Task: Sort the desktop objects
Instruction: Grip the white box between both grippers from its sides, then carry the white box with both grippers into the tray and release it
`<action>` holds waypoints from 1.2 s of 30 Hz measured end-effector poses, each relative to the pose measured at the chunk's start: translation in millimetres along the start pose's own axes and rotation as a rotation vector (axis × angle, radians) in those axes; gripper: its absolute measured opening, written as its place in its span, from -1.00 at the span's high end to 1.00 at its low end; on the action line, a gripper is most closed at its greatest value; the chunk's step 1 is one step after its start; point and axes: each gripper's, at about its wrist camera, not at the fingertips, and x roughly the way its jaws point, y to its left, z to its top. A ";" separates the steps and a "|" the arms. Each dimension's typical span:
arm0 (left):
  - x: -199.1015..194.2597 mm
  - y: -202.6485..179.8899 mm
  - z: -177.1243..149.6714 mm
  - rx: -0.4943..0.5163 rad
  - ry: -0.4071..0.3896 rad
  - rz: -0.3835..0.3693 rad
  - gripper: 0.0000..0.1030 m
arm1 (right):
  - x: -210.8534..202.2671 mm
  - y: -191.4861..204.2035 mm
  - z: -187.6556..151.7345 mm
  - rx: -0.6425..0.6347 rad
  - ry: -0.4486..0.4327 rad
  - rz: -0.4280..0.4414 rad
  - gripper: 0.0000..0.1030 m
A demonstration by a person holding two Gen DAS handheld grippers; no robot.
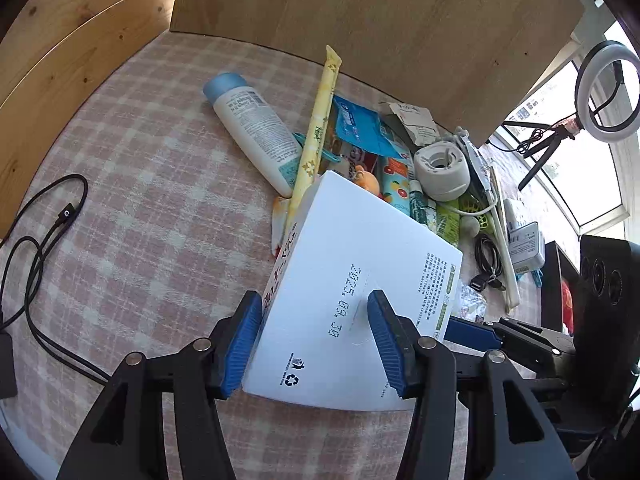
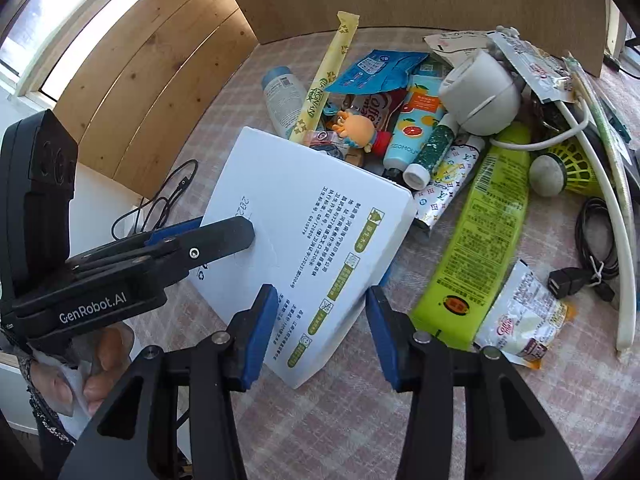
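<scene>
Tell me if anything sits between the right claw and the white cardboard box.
Nothing visible does. The white cardboard box has its near corner already between the right claw's open blue pads. The left claw straddles the box's other end, clear of the right claw's path.

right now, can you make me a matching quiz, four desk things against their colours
Things:
1. flat cardboard box
2. long squeeze tube
3. round-capped lotion bottle
4. small cartoon figurine

Colours:
a. lime green
b. orange head
c. white with printed text
d. white with pale blue cap

Pairs: 1-c, 2-a, 3-d, 4-b
</scene>
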 end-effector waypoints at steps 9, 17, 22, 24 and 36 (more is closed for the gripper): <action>-23.9 -77.0 -8.8 0.121 -0.056 -0.034 0.00 | -73.3 -28.6 -13.6 -0.037 -0.119 -0.074 0.12; -16.0 -187.0 -1.0 0.284 -0.063 -0.119 -0.01 | -160.6 -95.4 -31.9 0.052 -0.266 -0.179 0.12; 2.1 -271.1 -4.3 0.382 -0.031 -0.201 -0.01 | -218.1 -155.4 -59.7 0.151 -0.321 -0.247 0.12; 11.8 -307.5 -8.6 0.430 -0.014 -0.233 -0.01 | -240.1 -179.2 -72.1 0.186 -0.341 -0.292 0.12; 62.3 -473.4 -61.1 0.596 0.129 -0.374 0.02 | -337.7 -295.4 -149.6 0.437 -0.432 -0.447 0.12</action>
